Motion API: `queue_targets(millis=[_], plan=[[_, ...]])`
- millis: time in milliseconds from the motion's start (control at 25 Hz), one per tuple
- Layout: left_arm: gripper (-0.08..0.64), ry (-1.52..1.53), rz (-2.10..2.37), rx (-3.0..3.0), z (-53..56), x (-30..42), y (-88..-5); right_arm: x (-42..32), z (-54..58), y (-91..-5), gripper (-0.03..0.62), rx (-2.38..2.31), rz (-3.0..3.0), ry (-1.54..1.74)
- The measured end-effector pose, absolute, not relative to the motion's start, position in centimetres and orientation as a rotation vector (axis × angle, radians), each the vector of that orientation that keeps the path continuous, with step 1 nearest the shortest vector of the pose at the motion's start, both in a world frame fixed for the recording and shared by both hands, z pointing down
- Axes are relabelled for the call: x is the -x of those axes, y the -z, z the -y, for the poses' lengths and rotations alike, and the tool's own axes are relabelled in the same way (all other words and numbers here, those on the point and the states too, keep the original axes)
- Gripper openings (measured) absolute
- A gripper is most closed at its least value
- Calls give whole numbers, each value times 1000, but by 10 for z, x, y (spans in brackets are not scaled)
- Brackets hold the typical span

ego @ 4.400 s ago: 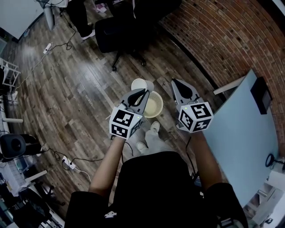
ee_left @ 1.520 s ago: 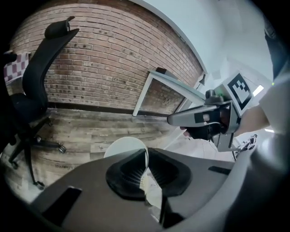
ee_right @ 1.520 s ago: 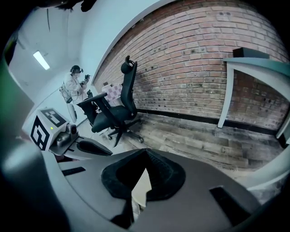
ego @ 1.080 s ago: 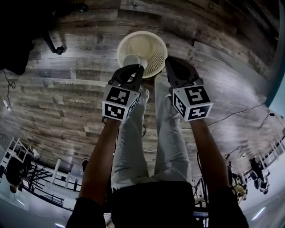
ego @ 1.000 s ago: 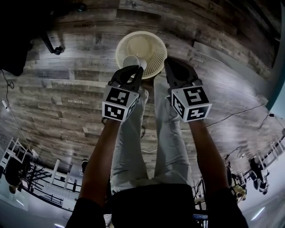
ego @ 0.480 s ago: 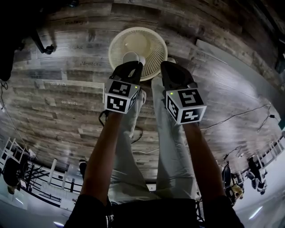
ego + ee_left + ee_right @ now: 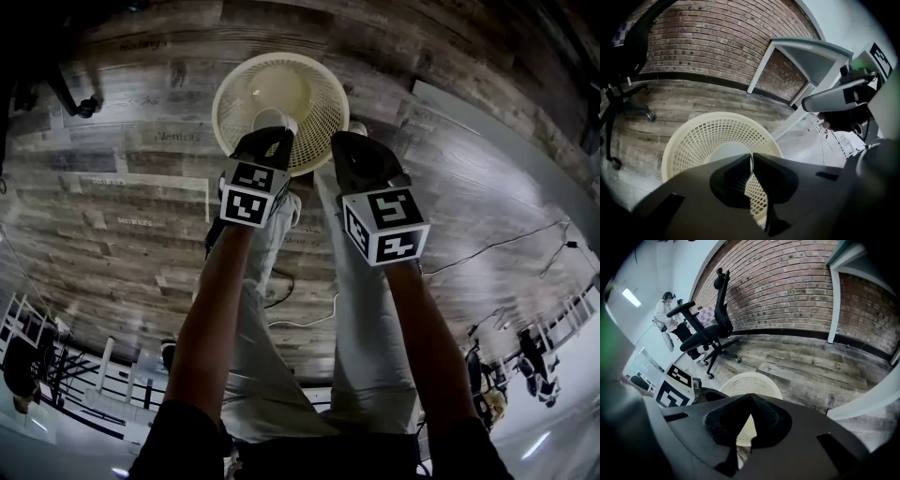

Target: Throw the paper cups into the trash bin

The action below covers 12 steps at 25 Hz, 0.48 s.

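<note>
Since a second ago the trash bin (image 7: pixel 323 89) has grown larger in the head view and slid a little toward the upper left. Both of my tools now reach further over it. The left gripper (image 7: pixel 267 141) sits just above the frame's centre and is clamped on the paper cup (image 7: pixel 270 118). In the left gripper view the cup's thin white wall is pinched between the two dark pads. The cup hangs over the bin's opening, near its lower rim as the head view shows it, with the pale mesh wall around and below it. I cannot tell whether the cup touches the mesh.

The right gripper (image 7: pixel 349 150) is just to the right of the left one, over the bin's lower right edge. Its jaws are together at the tips with nothing between them, and the bin shows through the gap lower down.

The bin stands on the wooden floor (image 7: pixel 122 225). In the right gripper view an office chair (image 7: pixel 712 329) stands at centre left before the brick wall (image 7: pixel 787 282).
</note>
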<state>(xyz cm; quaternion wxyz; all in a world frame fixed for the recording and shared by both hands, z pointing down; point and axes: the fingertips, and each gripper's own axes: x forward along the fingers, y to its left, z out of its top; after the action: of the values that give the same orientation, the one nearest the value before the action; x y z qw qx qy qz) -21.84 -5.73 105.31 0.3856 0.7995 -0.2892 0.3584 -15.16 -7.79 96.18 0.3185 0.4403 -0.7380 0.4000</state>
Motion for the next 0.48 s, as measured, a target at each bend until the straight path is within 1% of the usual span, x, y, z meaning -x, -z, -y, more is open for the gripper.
queue_targets(millis=[240, 480], plan=[[26, -885, 798, -2049, 68, 209, -1071, 140, 74, -979, 3, -1145, 1930, -1056], [29, -850, 754, -2009, 57, 202, -1082, 139, 70, -988, 3, -1141, 1920, -1090]])
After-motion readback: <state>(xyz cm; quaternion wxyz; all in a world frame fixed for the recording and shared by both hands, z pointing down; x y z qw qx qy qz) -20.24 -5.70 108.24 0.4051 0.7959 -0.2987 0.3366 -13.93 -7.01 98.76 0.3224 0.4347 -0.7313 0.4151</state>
